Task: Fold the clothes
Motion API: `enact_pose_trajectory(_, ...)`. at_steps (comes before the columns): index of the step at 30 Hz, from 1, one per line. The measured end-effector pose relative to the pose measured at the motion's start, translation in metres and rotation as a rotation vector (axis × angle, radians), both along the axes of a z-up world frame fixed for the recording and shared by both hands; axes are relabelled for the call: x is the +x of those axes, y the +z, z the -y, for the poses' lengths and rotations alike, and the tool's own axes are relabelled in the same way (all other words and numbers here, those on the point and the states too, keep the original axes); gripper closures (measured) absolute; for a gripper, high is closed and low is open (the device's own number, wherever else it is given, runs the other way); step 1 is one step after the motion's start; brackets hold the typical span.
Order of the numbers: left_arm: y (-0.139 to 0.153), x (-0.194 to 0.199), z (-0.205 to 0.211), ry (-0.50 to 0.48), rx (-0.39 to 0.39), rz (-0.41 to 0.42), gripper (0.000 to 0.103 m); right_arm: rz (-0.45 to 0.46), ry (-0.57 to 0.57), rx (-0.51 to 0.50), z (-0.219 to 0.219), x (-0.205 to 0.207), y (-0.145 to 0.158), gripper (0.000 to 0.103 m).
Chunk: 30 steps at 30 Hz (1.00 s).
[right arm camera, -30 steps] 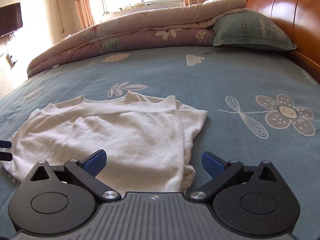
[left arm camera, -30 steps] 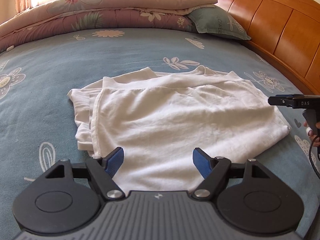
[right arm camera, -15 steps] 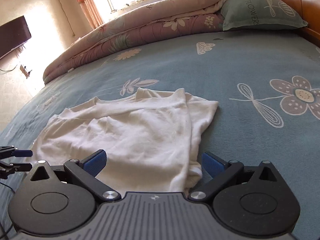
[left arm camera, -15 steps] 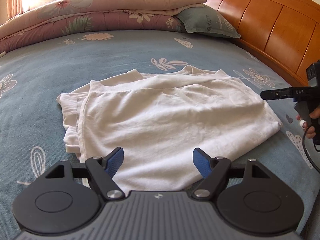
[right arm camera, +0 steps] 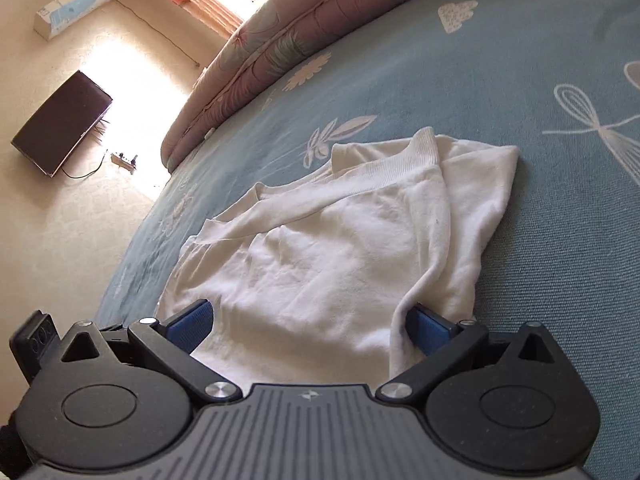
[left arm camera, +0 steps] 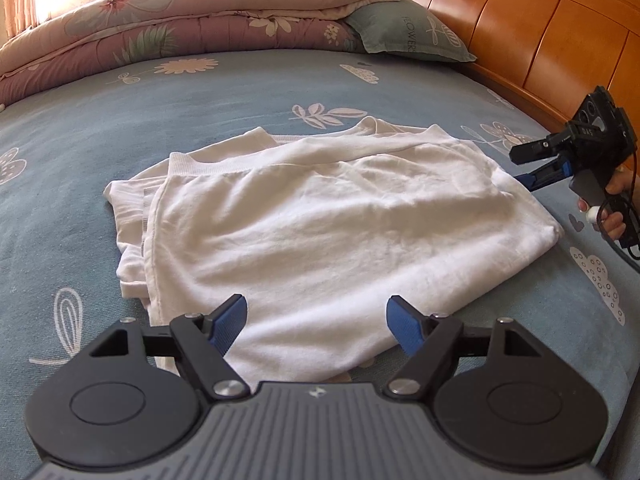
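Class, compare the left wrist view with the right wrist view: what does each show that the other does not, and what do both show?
Only the left wrist view shows the wooden headboard, the green pillow and the hand holding the right gripper. Only the right wrist view shows the wall television and air conditioner. Both show the partly folded white garment, blue bedsheet and floral quilt.

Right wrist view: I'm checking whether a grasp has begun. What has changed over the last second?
The right gripper has rolled and closed in on the white garment, its edge now draped against one blue finger; jaws open, nothing gripped. From the left view it has tilted and neared the garment's side. The left gripper stays open at the near hem; the garment lies as before on the bed.
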<state>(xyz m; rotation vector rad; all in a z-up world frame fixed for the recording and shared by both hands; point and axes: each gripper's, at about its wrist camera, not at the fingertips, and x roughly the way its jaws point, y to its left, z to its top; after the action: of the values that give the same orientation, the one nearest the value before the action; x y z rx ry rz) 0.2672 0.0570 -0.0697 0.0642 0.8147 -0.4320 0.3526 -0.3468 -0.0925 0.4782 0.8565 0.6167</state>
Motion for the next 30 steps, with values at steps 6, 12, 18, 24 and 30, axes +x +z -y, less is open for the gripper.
enact_pose_trajectory(6,-0.002,0.003,0.010,-0.021,0.035,-0.011,0.026,-0.095,0.081,0.117,0.013,0.019,-0.009,0.000)
enact_pose_trajectory(12,0.001,0.007,0.026,-0.037,0.027,-0.011,0.026,-0.161,0.143,0.178,0.025,0.022,-0.015,0.000)
enact_pose_trajectory(18,0.001,0.005,0.028,-0.064,0.040,-0.010,0.025,-0.176,0.169,0.140,0.036,-0.003,-0.015,0.000)
enact_pose_trajectory(24,0.005,0.012,0.023,-0.038,0.022,0.004,0.025,-0.084,0.153,0.094,0.031,-0.015,0.008,0.000)
enact_pose_trajectory(30,0.015,0.041,0.024,-0.009,-0.019,0.061,0.025,0.080,0.129,0.031,-0.005,-0.008,0.039,0.000)
